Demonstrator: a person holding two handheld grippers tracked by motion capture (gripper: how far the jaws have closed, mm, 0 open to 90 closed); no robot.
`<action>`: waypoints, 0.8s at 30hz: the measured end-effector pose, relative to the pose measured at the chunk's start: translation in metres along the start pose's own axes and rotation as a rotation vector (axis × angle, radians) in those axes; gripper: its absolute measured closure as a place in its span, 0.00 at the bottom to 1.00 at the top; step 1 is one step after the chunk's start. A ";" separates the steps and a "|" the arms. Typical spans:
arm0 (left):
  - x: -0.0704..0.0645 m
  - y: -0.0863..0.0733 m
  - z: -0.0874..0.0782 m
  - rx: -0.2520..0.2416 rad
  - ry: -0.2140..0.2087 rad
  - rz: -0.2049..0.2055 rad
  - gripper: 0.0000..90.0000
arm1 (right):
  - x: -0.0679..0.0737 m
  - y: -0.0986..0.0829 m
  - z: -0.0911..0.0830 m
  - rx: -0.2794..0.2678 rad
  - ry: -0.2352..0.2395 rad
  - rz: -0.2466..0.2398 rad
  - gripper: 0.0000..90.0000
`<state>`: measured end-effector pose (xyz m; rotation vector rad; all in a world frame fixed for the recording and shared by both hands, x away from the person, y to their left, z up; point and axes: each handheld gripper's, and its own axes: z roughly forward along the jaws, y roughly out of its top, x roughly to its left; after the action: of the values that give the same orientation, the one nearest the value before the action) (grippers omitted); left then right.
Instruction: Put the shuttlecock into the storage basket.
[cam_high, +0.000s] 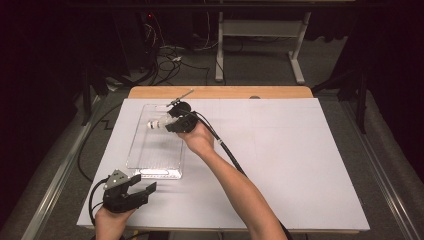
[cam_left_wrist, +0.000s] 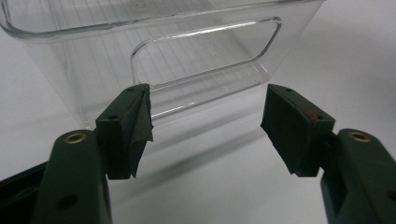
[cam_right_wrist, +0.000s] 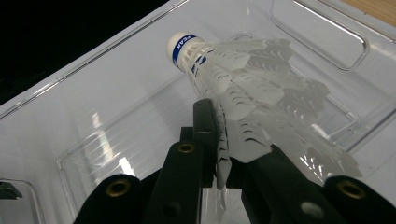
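A white plastic shuttlecock (cam_right_wrist: 243, 88) with a blue band on its cork hangs over the clear plastic bin (cam_right_wrist: 93, 116). My right gripper (cam_right_wrist: 224, 140) is shut on its skirt. From above, the shuttlecock (cam_high: 159, 123) and right gripper (cam_high: 172, 122) sit over the far half of the bin (cam_high: 145, 165), cork pointing left. My left gripper (cam_high: 145, 184) rests near the front left of the table, open with nothing between its pads (cam_left_wrist: 135, 126). It faces the bin's near end wall (cam_left_wrist: 201, 51), with its handle cut-out.
A white sheet (cam_high: 290, 160) covers the table, and a wooden edge (cam_high: 225, 92) shows at the back. Cables trail from both grippers. Beyond the table lie floor cables (cam_high: 170, 57) and a white desk frame (cam_high: 260, 35). The sheet to the right of the bin is bare.
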<state>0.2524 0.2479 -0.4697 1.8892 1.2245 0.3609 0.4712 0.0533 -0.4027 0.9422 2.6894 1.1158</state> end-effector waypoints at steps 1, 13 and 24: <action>0.000 0.000 0.000 0.000 -0.001 -0.001 0.38 | 0.001 0.000 0.002 0.002 0.001 0.003 0.97; 0.000 0.000 0.000 0.002 -0.004 -0.001 0.38 | -0.001 -0.001 0.016 0.032 0.002 0.005 0.97; 0.000 0.001 0.001 0.003 -0.003 0.005 0.38 | 0.000 -0.002 0.020 0.060 0.003 0.003 0.96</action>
<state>0.2537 0.2471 -0.4699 1.8950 1.2192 0.3586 0.4763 0.0644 -0.4182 0.9543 2.7388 1.0434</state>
